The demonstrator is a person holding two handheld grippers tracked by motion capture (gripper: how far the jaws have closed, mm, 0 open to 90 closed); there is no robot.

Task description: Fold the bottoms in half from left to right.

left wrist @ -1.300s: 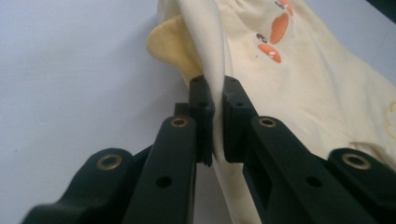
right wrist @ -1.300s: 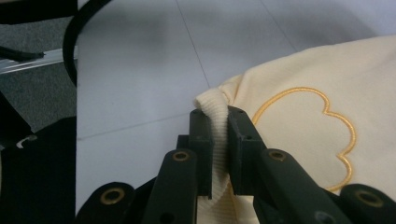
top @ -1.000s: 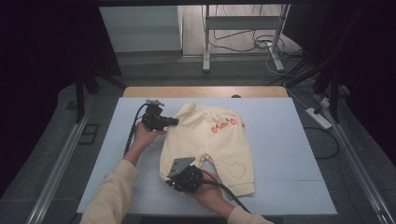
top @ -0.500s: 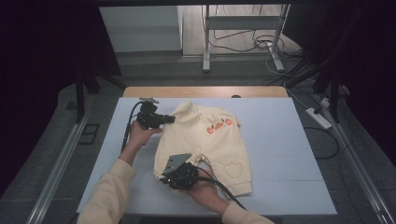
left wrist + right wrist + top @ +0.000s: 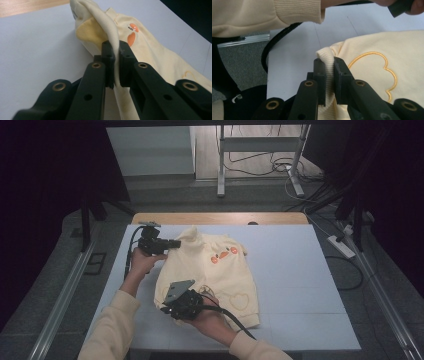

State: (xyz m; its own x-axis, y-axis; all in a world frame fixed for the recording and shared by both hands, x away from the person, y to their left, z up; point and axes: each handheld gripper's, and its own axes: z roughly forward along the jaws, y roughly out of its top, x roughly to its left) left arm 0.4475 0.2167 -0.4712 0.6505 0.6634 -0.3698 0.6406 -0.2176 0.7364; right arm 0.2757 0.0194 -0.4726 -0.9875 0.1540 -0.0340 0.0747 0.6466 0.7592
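Note:
A pale yellow sweater with orange patches on the chest and outlined hearts near the hem lies on the white table. My left gripper is at its upper left, shut on a fold of the sweater near the collar and shoulder. My right gripper is at the lower left corner, shut on the ribbed hem of the sweater. An orange embroidered outline shows beside the right jaws.
A person's forearms in cream sleeves come in from the bottom. Black cables trail from both grippers across the table. A wooden strip runs along the far table edge. Metal stand legs and floor cables lie beyond.
Both grippers have moved to the left with the sweater held, dragging its left side that way. The right gripper has shifted slightly left and down along the hem.

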